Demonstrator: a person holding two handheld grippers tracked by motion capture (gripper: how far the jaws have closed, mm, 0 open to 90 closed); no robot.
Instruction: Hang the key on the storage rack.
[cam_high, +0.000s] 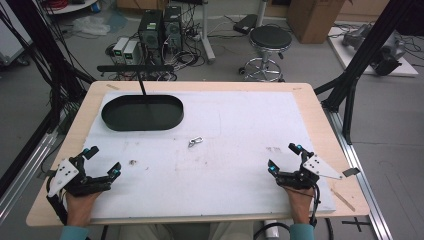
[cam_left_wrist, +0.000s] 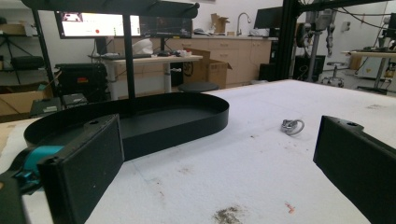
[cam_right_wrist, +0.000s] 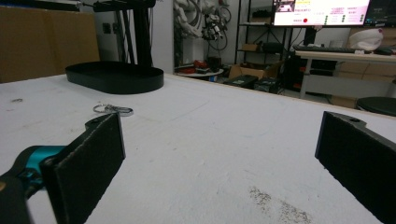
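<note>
A small metal keyring clip (cam_high: 195, 142) lies on the white mat near the table's middle; it is also the keyring clip (cam_left_wrist: 292, 126) and the keyring clip (cam_right_wrist: 112, 110) in the two gripper views. A black oval tray (cam_high: 142, 113) with an upright post sits at the back left, seen close as the tray (cam_left_wrist: 140, 122) and far off as the tray (cam_right_wrist: 115, 76). My left gripper (cam_high: 103, 161) rests open at the front left, nothing between its jaws. My right gripper (cam_high: 284, 157) rests open at the front right, also empty.
The white mat (cam_high: 230, 150) covers most of the wooden table (cam_high: 320, 115). A small dark speck (cam_high: 133, 162) lies near the left gripper. A black stool (cam_high: 269, 40) and computer towers (cam_high: 160, 30) stand beyond the far edge. Black frame struts (cam_high: 350, 85) rise at the right.
</note>
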